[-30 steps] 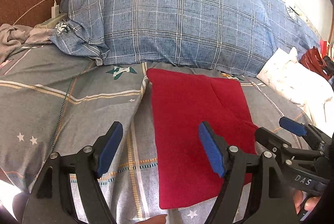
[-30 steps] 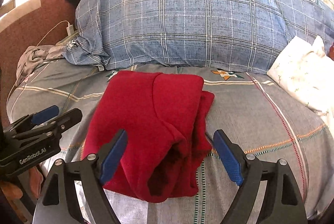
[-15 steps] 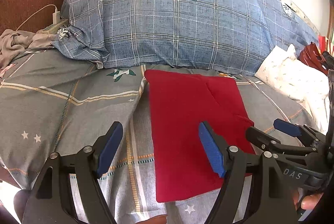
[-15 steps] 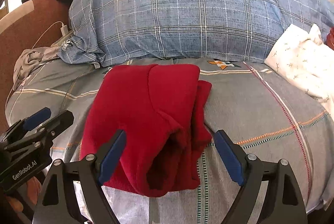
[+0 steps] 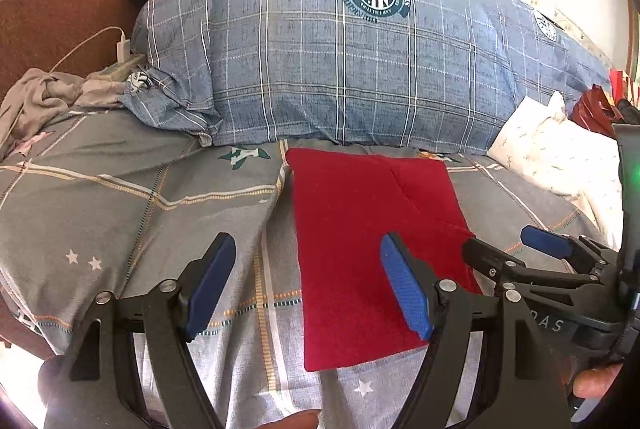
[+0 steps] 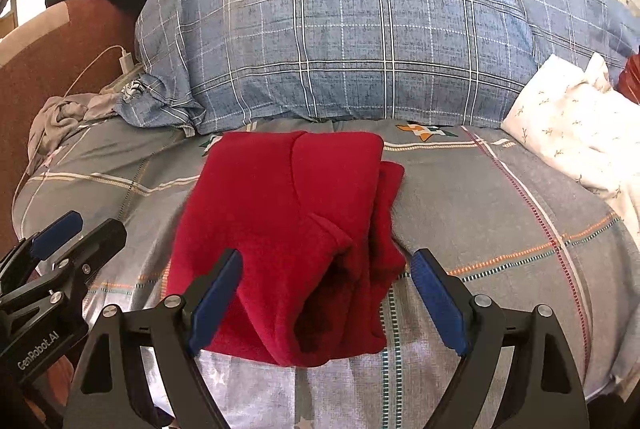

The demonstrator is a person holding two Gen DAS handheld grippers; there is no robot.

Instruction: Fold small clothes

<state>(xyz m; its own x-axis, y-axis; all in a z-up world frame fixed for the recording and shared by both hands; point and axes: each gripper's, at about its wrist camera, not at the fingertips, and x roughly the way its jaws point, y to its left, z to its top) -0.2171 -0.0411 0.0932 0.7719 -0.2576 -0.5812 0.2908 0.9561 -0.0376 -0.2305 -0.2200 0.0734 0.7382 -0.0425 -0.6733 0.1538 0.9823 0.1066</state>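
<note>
A folded red garment lies on the grey bedsheet before a blue plaid pillow. Left gripper and right gripper hover above it, jaws spread, gripping nothing.

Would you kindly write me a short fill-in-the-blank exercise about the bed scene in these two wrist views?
1. The folded garment lying on the grey bedsheet is ____ in colour.
2. Behind it rests a large checked pillow coloured ____.
3. Both the left hand-held gripper and the right hand-held gripper have jaws that stand ____.
4. The gripper pads are coloured ____.

Missing words: red; blue; open; blue
</note>
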